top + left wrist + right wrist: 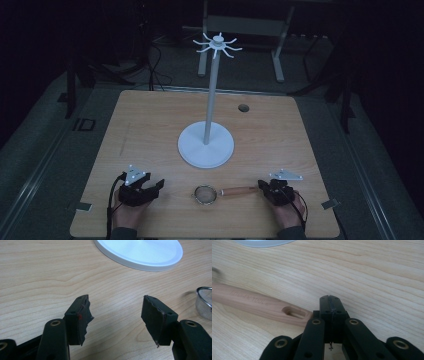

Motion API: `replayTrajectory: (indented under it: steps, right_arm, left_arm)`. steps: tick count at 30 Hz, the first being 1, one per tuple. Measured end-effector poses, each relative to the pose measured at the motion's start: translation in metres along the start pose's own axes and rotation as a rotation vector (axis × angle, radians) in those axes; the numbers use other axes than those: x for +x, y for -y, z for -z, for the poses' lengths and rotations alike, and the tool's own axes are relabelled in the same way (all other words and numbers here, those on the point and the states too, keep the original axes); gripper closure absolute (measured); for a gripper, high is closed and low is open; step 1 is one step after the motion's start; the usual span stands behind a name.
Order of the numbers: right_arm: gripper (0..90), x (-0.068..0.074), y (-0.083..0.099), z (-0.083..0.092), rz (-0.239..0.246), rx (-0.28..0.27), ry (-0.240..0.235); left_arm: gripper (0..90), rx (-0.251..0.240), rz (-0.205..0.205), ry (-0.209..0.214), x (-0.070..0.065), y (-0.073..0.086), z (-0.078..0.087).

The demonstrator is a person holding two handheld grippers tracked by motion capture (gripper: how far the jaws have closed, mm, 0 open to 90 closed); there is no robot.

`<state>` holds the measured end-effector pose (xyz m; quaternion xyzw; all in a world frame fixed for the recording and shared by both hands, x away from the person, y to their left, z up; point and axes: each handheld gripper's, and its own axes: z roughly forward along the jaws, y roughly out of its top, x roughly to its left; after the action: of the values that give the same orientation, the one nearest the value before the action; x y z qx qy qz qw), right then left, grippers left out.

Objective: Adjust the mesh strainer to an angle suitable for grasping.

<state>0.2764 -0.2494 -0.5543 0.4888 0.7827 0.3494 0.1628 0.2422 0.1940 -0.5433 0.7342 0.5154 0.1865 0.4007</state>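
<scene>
High view shows, nearest the person, the left gripper with jaws spread wide over bare table and the right gripper with jaws pressed together on nothing, just beside the strainer's handle end. That strainer lies flat between them; it looks light and stiff, its mesh dentable, so the wooden handle seems the best hold. Farther off stands the white hook stand.

The high view looks forward and down over the whole counter. Both gripper views sit low and close, facing the stand; all three share its base.
</scene>
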Motion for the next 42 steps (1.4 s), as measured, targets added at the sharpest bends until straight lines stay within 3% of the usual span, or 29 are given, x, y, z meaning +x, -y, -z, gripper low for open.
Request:
replayTrajectory:
  steps: [16, 30, 42]
  right_arm:
    - [90.0, 0.022, -0.008, -0.013, 0.026, 0.005, -0.043]
    - [89.9, 0.033, -0.012, -0.020, 0.031, 0.004, -0.059]
    - [89.9, 0.053, -0.022, -0.033, 0.085, 0.007, -0.088]
  left_arm:
    - [40.0, 0.001, -0.004, 0.003, -0.002, 0.000, 0.000]
    - [40.0, 0.004, -0.010, 0.011, -0.004, 0.000, -0.001]
    - [40.0, 0.001, -0.022, 0.026, -0.010, -0.003, -0.001]
